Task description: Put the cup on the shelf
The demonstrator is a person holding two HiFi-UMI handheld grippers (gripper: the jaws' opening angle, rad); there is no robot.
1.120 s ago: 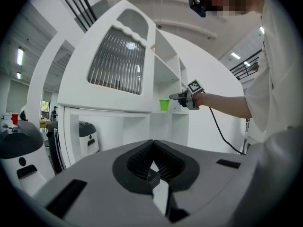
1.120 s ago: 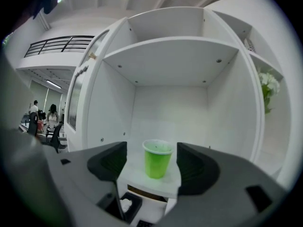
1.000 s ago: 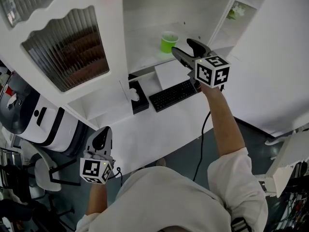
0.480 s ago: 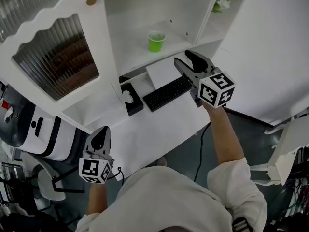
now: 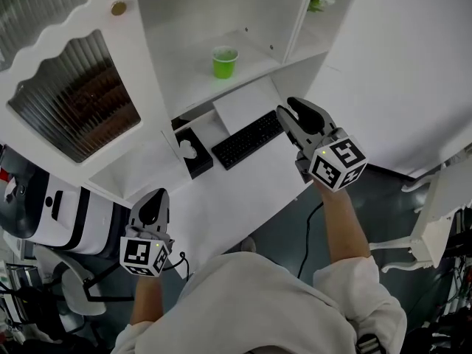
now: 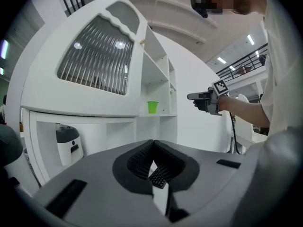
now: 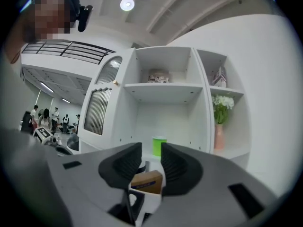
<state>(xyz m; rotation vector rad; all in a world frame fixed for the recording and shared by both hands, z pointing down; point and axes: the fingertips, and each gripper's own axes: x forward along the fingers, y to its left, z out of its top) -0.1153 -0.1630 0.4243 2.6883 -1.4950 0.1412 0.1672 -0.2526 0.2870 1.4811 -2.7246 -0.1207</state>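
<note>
Standing upright on the shelf, the green cup is alone; the right hand-held gripper has drawn back from it to above the counter's right end, jaws closing on nothing. The left hand-held gripper hangs closed, empty.

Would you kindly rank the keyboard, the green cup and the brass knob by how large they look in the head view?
Largest: keyboard.
Middle: green cup.
Smallest: brass knob.
The three differ clearly, so none is a tie.
</note>
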